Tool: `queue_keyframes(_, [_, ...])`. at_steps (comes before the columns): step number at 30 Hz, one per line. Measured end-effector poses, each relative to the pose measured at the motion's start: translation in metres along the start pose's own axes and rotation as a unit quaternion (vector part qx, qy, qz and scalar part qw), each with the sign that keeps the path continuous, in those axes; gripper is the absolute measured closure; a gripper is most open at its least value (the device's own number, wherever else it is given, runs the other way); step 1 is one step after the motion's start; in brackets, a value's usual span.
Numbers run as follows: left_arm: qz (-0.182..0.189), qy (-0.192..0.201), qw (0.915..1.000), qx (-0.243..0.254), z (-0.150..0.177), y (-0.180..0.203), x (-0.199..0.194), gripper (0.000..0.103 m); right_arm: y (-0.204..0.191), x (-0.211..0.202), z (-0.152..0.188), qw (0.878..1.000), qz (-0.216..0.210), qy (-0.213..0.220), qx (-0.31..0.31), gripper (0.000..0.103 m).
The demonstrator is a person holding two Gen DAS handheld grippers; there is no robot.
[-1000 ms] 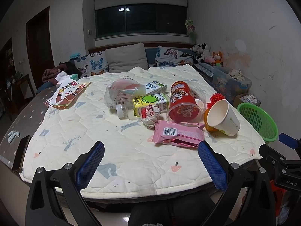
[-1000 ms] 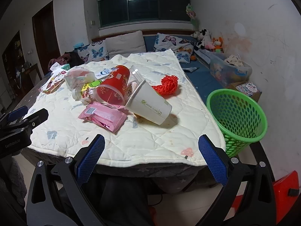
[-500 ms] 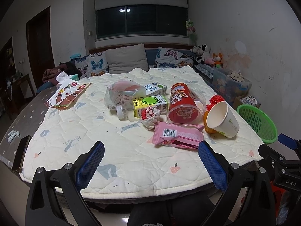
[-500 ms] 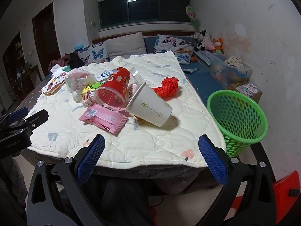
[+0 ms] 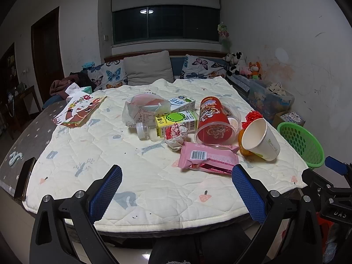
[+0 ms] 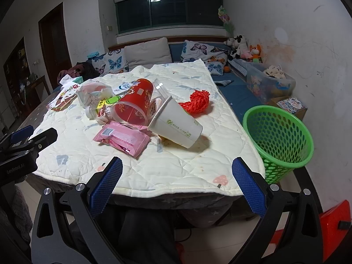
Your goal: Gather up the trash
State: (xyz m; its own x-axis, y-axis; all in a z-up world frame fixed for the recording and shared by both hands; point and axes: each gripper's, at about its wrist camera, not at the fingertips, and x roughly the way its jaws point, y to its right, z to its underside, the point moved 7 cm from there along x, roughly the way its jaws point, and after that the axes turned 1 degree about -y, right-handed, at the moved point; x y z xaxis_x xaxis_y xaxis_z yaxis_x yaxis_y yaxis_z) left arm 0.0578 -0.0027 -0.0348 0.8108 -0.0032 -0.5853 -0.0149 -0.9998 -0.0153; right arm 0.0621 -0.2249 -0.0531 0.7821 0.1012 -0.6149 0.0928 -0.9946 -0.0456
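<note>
Left gripper point(image 6: 26, 136), marked "CenRobot.AI", gapes near barcoded pink packet point(image 6: 122, 136).

I read "CenRobot.AI" on the left gripper point(image 6: 21, 151) body, seen left of my right gripper. "DAS" shows on the right gripper point(image 5: 340, 214) body. Ahead, the pink packet point(image 5: 208, 157) carries a barcode; its digits are illegible.

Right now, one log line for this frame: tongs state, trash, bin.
left tongs: open, empty | right tongs: open, empty | trash: pink wrapper, paper cup, red cup on table | green basket: beside table, nothing visible inside
</note>
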Motion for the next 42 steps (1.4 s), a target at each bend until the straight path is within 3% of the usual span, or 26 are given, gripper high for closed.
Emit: queue_keyframes(42, [0.002, -0.009, 1.0000, -0.003, 0.005, -0.003, 0.011, 0.006, -0.005, 0.012, -0.001, 1.000, -0.009, -0.006, -0.007, 0.004])
